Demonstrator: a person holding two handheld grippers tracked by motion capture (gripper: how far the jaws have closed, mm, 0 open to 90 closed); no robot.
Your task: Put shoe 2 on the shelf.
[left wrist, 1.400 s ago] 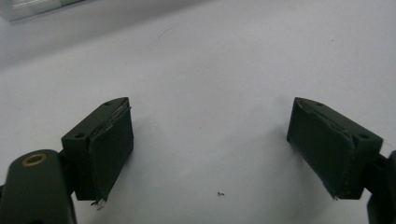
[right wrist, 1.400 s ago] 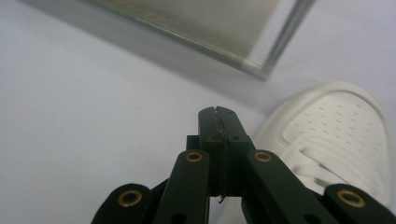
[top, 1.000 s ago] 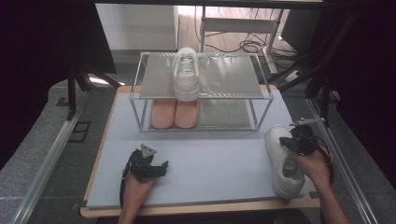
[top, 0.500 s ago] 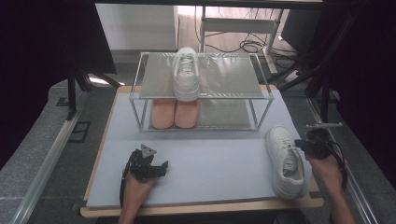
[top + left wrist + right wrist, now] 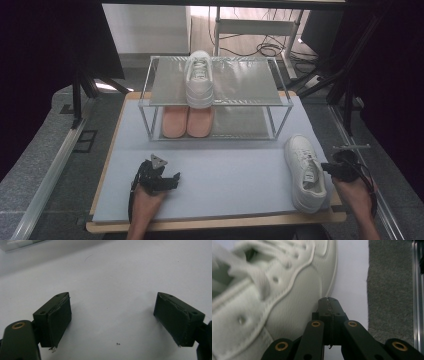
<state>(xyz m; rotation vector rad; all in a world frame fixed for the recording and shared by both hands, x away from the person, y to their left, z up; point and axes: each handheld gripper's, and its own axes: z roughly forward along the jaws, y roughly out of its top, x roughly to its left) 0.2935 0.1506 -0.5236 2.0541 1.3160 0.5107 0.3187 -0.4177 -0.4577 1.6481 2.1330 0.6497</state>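
Observation:
A white sneaker [image 5: 305,172] lies on the pale mat [image 5: 235,170] at the right, toe toward the front edge. My right gripper [image 5: 327,168] sits just right of it, by the mat's edge. Up close, the right gripper [image 5: 328,302] has its jaws shut together with nothing between them, the tips right against the sneaker's [image 5: 277,290] side. My left gripper [image 5: 167,181] rests at the front left. Seen from its own camera, the left gripper [image 5: 112,317] is open wide over bare mat. A second white sneaker [image 5: 199,80] stands on the rack's top shelf.
A two-shelf metal rack [image 5: 250,82] stands at the back of the mat, with a pair of salmon shoes [image 5: 187,121] on its lower shelf. Grey floor [image 5: 389,285] and a metal rail [image 5: 357,155] lie just right of the table's edge.
The right gripper has moved off the top of the sneaker, to the right and down toward the table's edge. The sneaker and the left gripper have stayed put.

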